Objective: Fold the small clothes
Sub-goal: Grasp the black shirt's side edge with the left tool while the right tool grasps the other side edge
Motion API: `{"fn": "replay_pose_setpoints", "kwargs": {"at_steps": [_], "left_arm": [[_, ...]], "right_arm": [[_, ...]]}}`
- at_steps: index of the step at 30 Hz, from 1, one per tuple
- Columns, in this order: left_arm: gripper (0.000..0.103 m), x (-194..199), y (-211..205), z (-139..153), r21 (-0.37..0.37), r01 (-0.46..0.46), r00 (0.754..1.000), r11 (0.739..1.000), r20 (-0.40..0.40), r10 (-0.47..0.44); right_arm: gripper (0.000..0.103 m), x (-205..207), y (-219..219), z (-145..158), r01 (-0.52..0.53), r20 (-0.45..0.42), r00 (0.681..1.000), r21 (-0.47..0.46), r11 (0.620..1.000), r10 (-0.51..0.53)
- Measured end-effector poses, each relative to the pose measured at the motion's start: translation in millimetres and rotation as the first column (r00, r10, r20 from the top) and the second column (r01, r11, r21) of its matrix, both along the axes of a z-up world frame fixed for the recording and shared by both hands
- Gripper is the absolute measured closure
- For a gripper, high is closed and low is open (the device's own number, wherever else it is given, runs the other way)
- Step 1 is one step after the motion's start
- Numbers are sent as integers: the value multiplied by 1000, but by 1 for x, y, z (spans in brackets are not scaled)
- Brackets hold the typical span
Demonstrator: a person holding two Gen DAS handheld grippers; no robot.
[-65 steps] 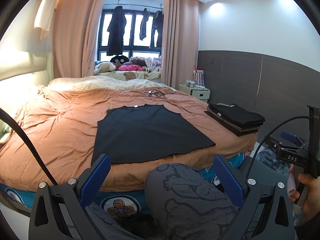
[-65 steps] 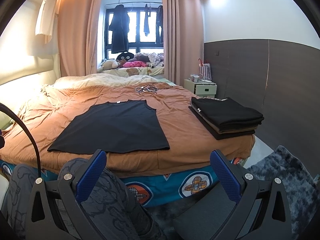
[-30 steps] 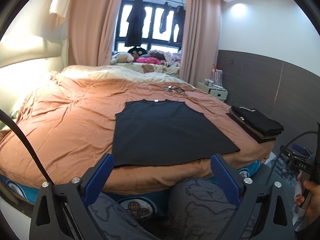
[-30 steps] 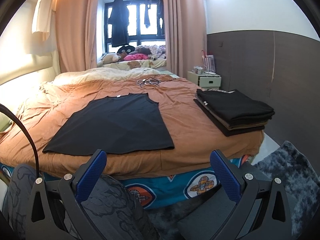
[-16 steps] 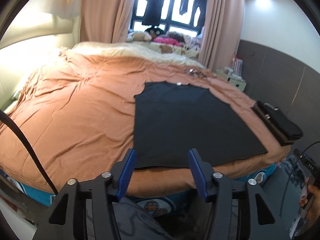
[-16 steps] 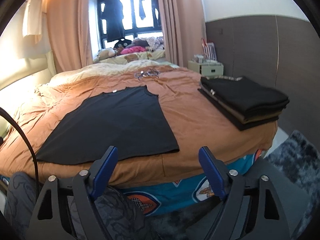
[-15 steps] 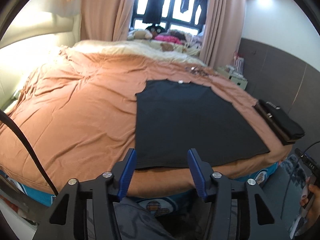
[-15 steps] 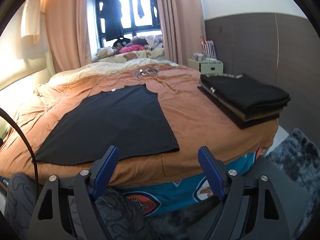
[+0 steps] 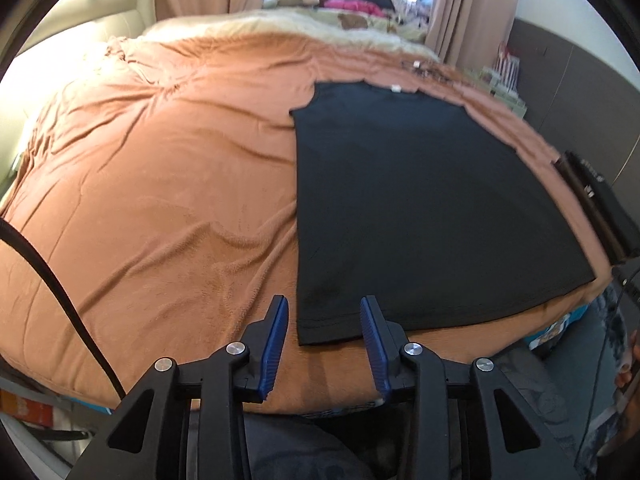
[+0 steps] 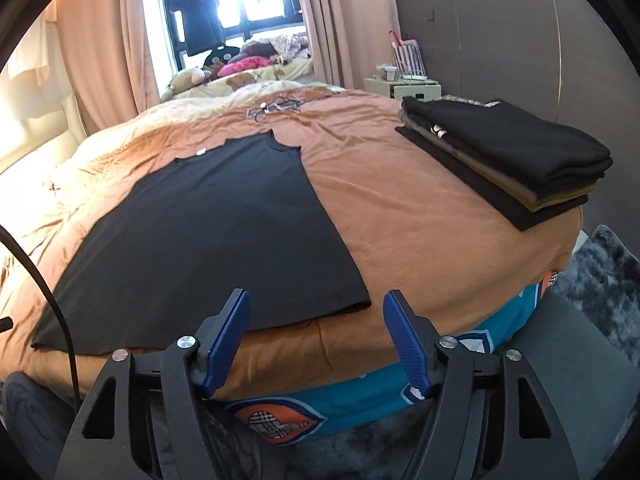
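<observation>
A black sleeveless top [image 9: 412, 200] lies flat on the brown bedspread [image 9: 160, 184], neck toward the window. My left gripper [image 9: 325, 306] hovers over the top's near left hem corner; its blue jaws are closing, and the pads do not press on the cloth. In the right wrist view the same black top [image 10: 216, 228] spreads ahead, and my right gripper [image 10: 316, 300] hangs just before its near right hem corner. Those jaws are closing too, with nothing pinched between them.
A stack of folded dark clothes [image 10: 508, 152] sits at the bed's right edge. A tangle of cable [image 10: 276, 108] lies beyond the top's neck. A grey rug [image 10: 604, 280] covers the floor at right. A person's patterned trouser knee [image 10: 28, 412] shows below the bed edge.
Both grippers have moved forward and tipped down toward the top's near hem. Their jaws have narrowed from wide open. The top has not moved.
</observation>
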State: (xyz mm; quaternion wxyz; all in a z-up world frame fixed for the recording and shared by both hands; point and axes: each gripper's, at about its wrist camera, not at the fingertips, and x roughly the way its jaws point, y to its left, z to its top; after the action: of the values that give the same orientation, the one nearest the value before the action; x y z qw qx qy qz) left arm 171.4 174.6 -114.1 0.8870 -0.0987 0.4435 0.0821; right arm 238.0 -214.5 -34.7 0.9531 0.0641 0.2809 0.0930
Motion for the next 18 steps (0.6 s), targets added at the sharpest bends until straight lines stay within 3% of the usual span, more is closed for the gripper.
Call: {"fn": "replay_pose_setpoints", "kwargs": {"at_steps": [5, 9, 14, 18], "left_arm": [[66, 18, 9, -16, 3, -16, 998, 1000, -60, 16], [71, 26, 10, -27, 9, -12, 994, 1000, -109, 13], [76, 34, 12, -36, 20, -7, 989, 1000, -148, 10], [76, 36, 14, -41, 12, -8, 983, 1000, -184, 11]], "right_arm": [[39, 18, -3, -4, 9, -30, 1000, 1, 1000, -9], [49, 31, -6, -13, 18, -57, 998, -10, 1000, -19], [53, 44, -10, -21, 37, -90, 995, 0, 999, -37], [59, 47, -25, -25, 31, -118, 993, 99, 995, -19]]}}
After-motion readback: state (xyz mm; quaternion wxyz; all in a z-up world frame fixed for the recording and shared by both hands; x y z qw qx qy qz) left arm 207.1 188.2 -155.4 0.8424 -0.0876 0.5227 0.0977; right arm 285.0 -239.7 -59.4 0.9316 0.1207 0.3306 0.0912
